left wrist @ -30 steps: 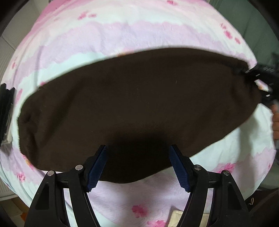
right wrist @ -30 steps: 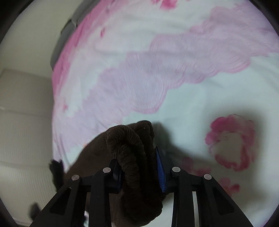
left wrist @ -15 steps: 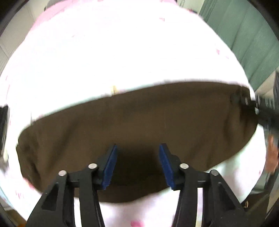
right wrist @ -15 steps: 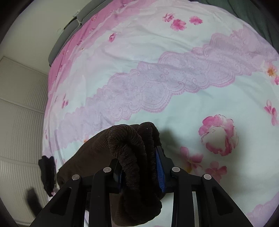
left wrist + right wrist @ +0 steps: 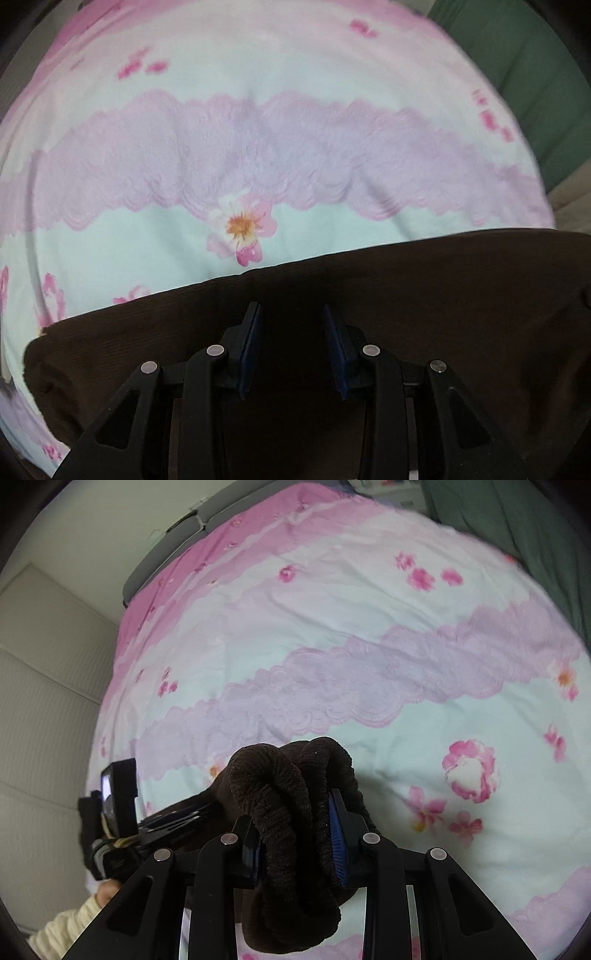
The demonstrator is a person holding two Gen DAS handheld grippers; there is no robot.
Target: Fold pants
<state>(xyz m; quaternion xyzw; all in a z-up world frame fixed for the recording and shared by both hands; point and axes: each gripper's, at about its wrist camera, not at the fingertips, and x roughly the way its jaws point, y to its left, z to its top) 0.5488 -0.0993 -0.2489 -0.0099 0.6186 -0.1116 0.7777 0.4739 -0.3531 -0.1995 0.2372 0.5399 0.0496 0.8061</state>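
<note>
The dark brown pants (image 5: 443, 314) lie stretched across the pink and mint floral bedspread (image 5: 258, 147). My left gripper (image 5: 291, 332) sits over the near edge of the pants, its blue pads (image 5: 251, 332) a hand's width apart with dark cloth between them; whether they pinch it I cannot tell. My right gripper (image 5: 295, 834) is shut on a bunched, ribbed end of the pants (image 5: 280, 786), which bulges above and below the fingers. The left gripper's body (image 5: 118, 805) shows at the lower left of the right wrist view.
The bedspread (image 5: 369, 646) covers a wide bed. A green curtain (image 5: 535, 74) hangs at the far right. A pale wall and cupboard panels (image 5: 44, 701) stand to the left. The grey bed edge (image 5: 166, 542) is at the far end.
My left gripper has moved forward over the pants and its jaws have narrowed. The right gripper has kept its hold and lifted, showing more of the bed.
</note>
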